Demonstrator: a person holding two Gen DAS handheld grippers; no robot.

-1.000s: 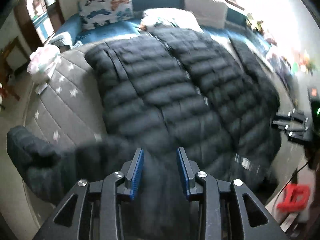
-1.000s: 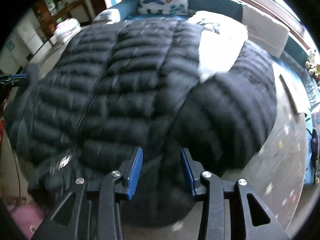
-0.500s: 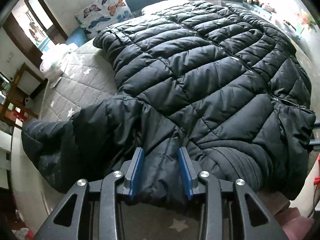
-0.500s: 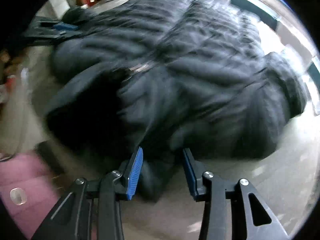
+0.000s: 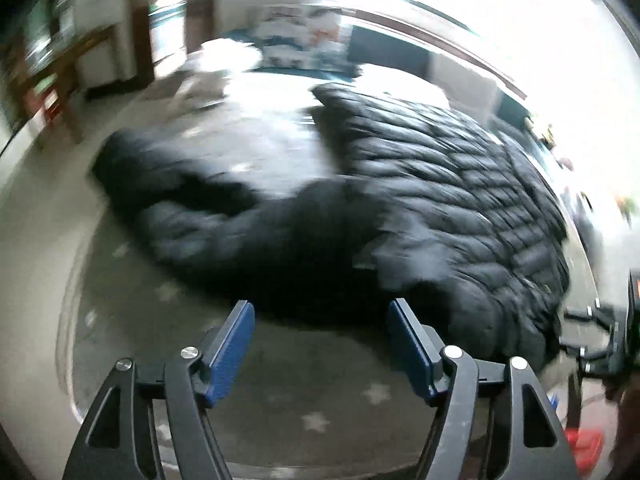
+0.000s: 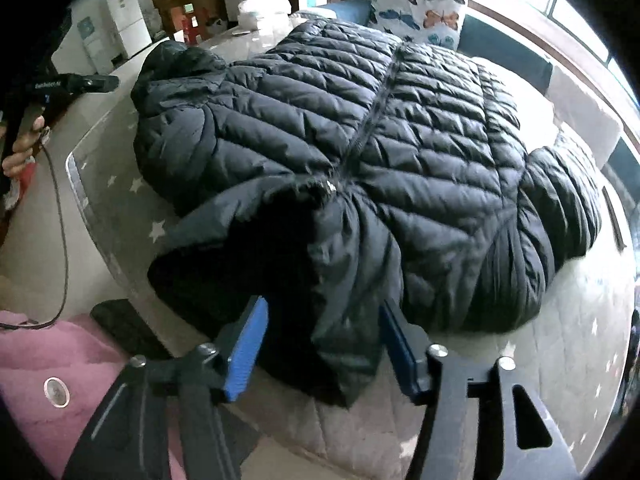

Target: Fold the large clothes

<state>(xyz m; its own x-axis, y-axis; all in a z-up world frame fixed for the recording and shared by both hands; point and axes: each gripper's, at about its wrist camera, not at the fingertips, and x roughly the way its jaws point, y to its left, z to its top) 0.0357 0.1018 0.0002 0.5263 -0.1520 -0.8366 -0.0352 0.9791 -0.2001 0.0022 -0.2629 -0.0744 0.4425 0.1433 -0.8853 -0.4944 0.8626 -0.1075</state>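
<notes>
1. The right gripper point(image 6: 322, 346) is nearest, its fingers spreading; a jacket fold lies between them, the pads seemingly clear of it.
2. The left gripper point(image 5: 320, 344) is opening over bare bed point(image 5: 312, 392); nothing between its fingers.
3. The black puffer jacket point(image 6: 400, 132) lies spread across the bed; a butterfly pillow point(image 6: 420, 12) sits far beyond.

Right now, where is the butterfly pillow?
In the right wrist view the butterfly pillow stands at the top, right of centre, at the far edge of the bed, just beyond the black puffer jacket.
</notes>
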